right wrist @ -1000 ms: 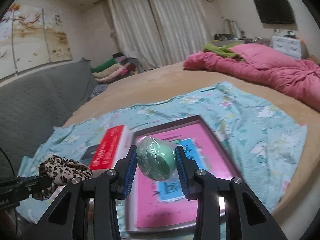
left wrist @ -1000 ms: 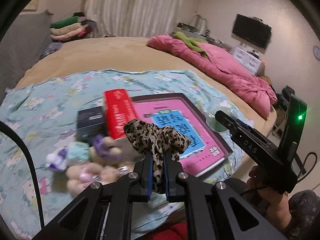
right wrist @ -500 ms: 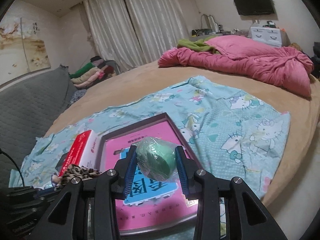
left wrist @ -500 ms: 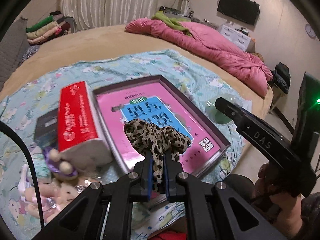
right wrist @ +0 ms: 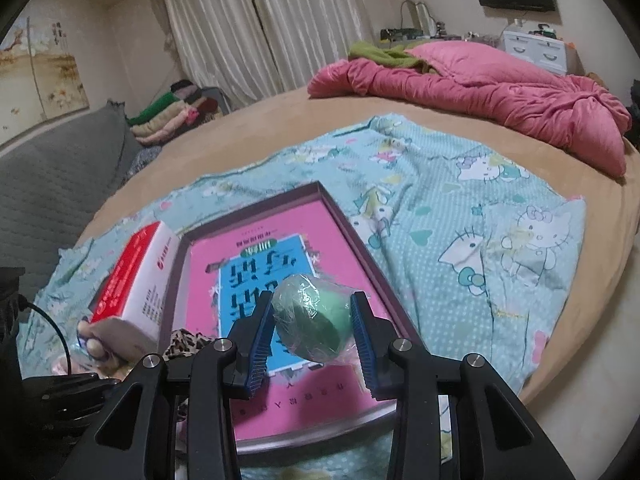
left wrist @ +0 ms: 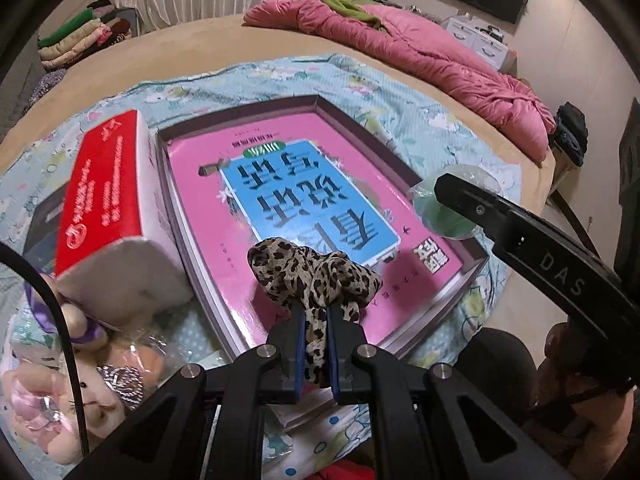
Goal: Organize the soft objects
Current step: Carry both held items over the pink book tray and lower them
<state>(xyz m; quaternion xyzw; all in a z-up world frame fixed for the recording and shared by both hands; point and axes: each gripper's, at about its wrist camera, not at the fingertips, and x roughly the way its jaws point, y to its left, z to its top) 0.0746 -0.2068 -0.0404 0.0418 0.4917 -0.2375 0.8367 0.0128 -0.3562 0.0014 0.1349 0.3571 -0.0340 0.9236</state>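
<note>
My left gripper (left wrist: 316,320) is shut on a leopard-print scrunchie (left wrist: 312,272) and holds it over the near edge of a shallow box tray (left wrist: 360,120) with a pink and blue printed bottom. My right gripper (right wrist: 314,316) is shut on a green sponge ball wrapped in clear film (right wrist: 316,316), held above the same tray (right wrist: 352,220). The ball also shows in the left wrist view (left wrist: 444,208), at the tray's right corner. The scrunchie also shows in the right wrist view (right wrist: 186,342).
A red and white box (left wrist: 108,208) lies left of the tray. Small plush toys (left wrist: 76,384) in clear wrap lie at the near left. All rests on a teal cartoon-print cloth (right wrist: 460,208) on a tan bed with a pink duvet (right wrist: 500,96).
Both grippers have moved forward and lower over the tray, each keeping its hold. The tray fills more of both views; the plush toys have slid toward the left edge.
</note>
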